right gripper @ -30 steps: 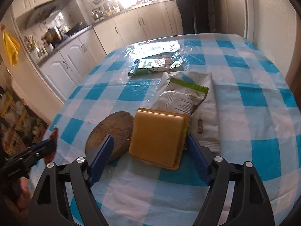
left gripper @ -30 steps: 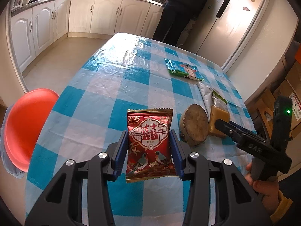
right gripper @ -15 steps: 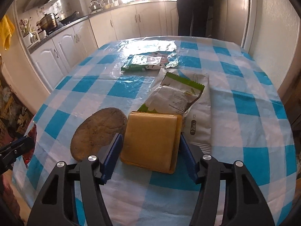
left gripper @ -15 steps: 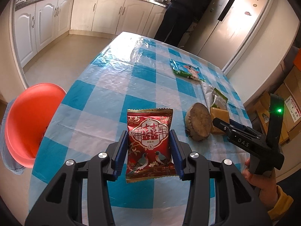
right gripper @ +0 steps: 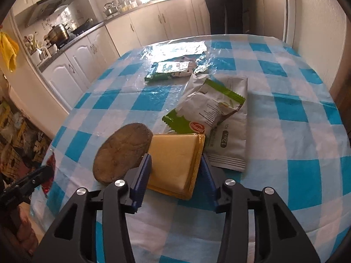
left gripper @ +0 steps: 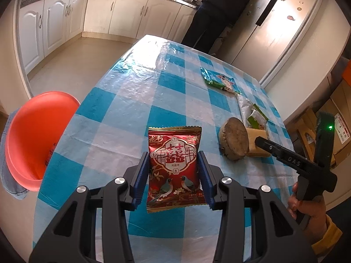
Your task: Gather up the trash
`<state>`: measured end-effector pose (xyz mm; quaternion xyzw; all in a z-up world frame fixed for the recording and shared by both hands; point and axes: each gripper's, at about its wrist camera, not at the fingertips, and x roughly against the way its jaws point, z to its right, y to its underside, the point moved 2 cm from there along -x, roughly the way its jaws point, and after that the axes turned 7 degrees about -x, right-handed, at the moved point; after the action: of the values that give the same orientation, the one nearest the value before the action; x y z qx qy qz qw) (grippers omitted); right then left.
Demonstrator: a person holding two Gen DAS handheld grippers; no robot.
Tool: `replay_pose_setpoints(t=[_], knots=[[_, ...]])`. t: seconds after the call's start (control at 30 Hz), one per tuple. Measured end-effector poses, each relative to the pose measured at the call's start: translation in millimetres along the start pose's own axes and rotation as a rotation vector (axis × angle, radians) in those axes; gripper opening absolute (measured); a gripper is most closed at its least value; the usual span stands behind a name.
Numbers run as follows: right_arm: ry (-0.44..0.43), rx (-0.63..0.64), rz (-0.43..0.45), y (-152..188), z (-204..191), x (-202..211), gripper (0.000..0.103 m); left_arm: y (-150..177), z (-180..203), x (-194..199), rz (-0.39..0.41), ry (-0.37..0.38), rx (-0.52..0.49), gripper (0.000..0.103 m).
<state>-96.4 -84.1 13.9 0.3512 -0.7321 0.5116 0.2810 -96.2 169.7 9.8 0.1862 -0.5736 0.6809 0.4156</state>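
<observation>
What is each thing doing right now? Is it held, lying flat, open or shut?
Left gripper: shut on the red snack packet.
Red snack packet: held up off the table.
Right gripper: jaws just closing, now clamped on the yellow packet.
Yellow packet: gripped, front edge tilted up.
Round brown disc: leaning against the yellow packet.
Green and white wrapper: crumpled, lying on the silver pouch.
Silver pouch: flat on the table.
Orange basin: beside the table.

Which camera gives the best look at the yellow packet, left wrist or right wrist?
The right wrist view: the yellow packet fills the centre, its flat top plain between the right gripper fingers. The left wrist view shows only its edge behind the round wooden block.
</observation>
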Motion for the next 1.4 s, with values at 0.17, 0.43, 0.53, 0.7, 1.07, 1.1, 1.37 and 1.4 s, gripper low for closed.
replay_pose_setpoints(t=[0.17,0.43,0.53,0.7,1.07,1.1,1.37,1.4], knots=[[0.010,0.036,-0.011,6.2,-11.3,-5.8,0.073,-0.2,-0.9,0.2,0.002,0.002,0.003,0.045],[0.088,0.125,0.010,10.7,-21.4,-10.3,0.075,0.3,-2.3,-0.3,-0.002,0.008,0.005,0.045],[0.109,0.115,0.022,8.8,-14.0,-7.7,0.056,0.9,-3.0,-1.5,-0.008,0.010,0.006,0.045],[0.072,0.057,0.018,4.9,-3.6,-1.3,0.046,3.7,3.0,-4.2,-0.013,0.000,-0.029,0.045],[-0.058,-0.021,0.050,-4.1,-0.3,26.3,0.029,4.5,10.8,-15.6,-0.024,-0.019,-0.054,0.058],[-0.062,-0.020,0.051,-4.4,-1.9,26.7,0.031,4.4,11.3,-16.1,-0.024,-0.021,-0.057,0.058],[-0.122,-0.022,0.005,0.9,-7.7,13.9,0.030,4.3,11.0,-17.4,-0.021,-0.042,-0.054,0.045],[-0.108,-0.008,0.007,2.4,-9.6,11.5,0.028,4.2,10.8,-17.3,-0.021,-0.042,-0.051,0.045]])
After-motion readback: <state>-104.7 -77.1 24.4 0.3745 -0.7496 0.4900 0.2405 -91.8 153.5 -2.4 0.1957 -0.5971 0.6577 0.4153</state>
